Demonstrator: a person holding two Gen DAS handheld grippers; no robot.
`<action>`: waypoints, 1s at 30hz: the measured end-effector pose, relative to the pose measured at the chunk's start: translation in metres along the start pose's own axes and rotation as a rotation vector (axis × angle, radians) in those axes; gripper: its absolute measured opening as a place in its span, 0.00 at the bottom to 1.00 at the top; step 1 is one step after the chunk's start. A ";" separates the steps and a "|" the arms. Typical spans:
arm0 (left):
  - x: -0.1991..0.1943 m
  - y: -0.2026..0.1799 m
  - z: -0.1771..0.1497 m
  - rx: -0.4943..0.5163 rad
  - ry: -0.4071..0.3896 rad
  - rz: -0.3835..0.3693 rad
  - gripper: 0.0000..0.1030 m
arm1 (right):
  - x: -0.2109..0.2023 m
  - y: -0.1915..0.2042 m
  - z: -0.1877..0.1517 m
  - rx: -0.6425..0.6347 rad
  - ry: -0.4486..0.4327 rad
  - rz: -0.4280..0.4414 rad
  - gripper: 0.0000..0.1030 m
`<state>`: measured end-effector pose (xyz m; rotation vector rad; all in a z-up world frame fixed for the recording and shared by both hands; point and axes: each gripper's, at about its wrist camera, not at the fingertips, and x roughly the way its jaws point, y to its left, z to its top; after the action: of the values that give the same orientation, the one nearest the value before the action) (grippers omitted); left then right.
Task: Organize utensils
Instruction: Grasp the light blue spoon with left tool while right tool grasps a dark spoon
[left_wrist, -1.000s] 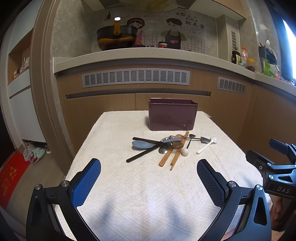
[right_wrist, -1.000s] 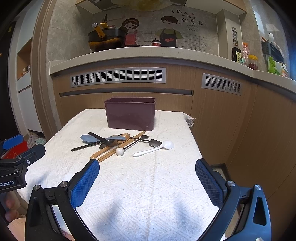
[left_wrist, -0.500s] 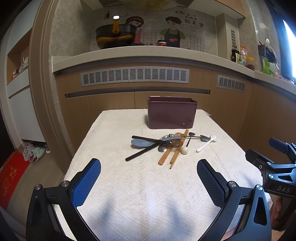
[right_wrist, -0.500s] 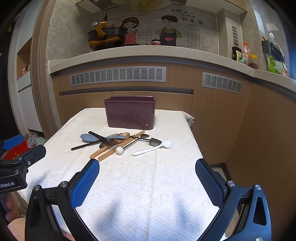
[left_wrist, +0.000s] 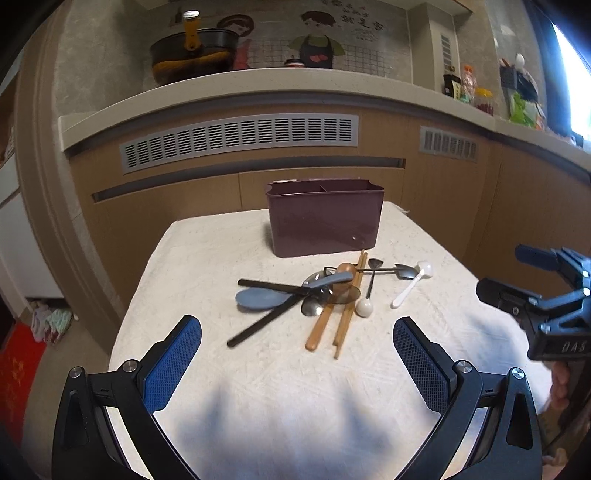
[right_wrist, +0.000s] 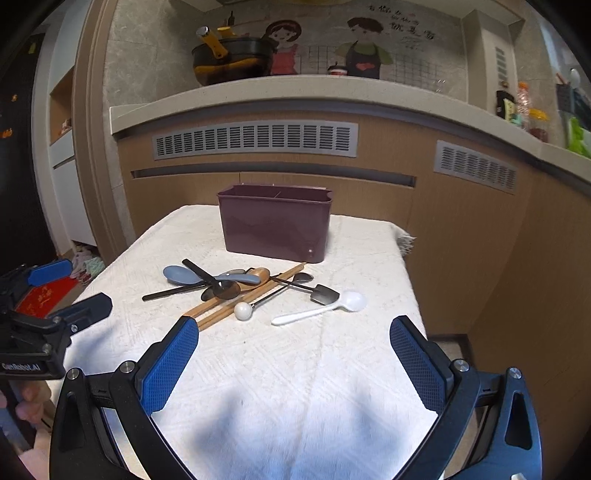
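Utensils (left_wrist: 325, 295) overlapping in heap, holder (right_wrist: 275, 225) interior hidden, both tools spread

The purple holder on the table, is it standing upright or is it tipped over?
Upright. The purple holder stands on its base on the white cloth, its open top with a divider facing up. Its contents cannot be seen.

In front of you the white woven tablecloth (left_wrist: 258, 384) looks rough, with a raised diamond weave. The dark purple plastic utensil box (right_wrist: 275, 225) has smooth, faintly glossy walls. The pair of light wooden chopsticks (left_wrist: 349, 306) and the brown wooden spoon (left_wrist: 328, 306) look matt. The white plastic spoon (right_wrist: 321, 308) shines a little, the grey-blue plastic spoon (left_wrist: 258, 297) is duller. The small dark metal shovel-shaped spoon (right_wrist: 323, 293) glints. Your grippers' blue finger pads (right_wrist: 168, 363) carry a fine cross-hatched texture on matt black frames.
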<state>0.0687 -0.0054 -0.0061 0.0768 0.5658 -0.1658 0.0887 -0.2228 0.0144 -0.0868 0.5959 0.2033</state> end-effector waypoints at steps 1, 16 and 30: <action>0.009 0.000 0.004 0.019 0.000 0.002 1.00 | 0.008 -0.002 0.004 0.005 0.008 0.005 1.00; 0.131 0.040 0.045 -0.033 0.114 -0.087 0.62 | 0.176 -0.004 0.057 -0.072 0.179 -0.028 0.92; 0.158 0.063 0.048 -0.100 0.180 -0.128 0.58 | 0.234 -0.003 0.052 -0.040 0.342 0.087 0.16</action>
<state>0.2366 0.0296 -0.0494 -0.0421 0.7578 -0.2568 0.3072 -0.1797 -0.0749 -0.1361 0.9371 0.2873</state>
